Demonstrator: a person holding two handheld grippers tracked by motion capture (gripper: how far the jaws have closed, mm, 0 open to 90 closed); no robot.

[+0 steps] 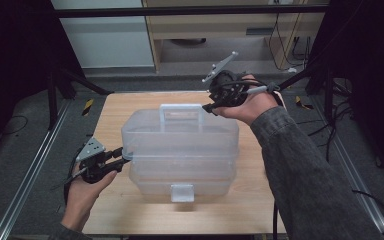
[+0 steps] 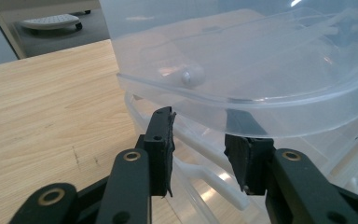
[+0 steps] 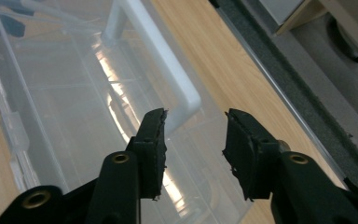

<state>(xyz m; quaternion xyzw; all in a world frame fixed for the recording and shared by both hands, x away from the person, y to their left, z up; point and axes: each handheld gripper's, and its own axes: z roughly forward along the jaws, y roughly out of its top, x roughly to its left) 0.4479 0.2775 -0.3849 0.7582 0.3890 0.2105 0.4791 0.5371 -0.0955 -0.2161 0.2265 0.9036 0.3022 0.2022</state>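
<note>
Pale wood desk (image 1: 115, 107) on a dim floor carries a clear plastic storage box (image 1: 180, 150) at its middle, lid on, white handle (image 1: 181, 114) along the top and a latch (image 1: 182, 192) at the near side. It looks light, stiff and slippery, with walls that may flex; the handle or the lid's rim seem the surest holds. The left claw (image 1: 123, 152) sits at the box's left end; its own view shows the jaws parted just under the lid's rim (image 2: 242, 100), gripping nothing. The right claw (image 1: 209, 107) hovers above the handle's right end, jaws partly open and empty in the right gripper view, which also shows the handle's corner (image 3: 186, 100).
</note>
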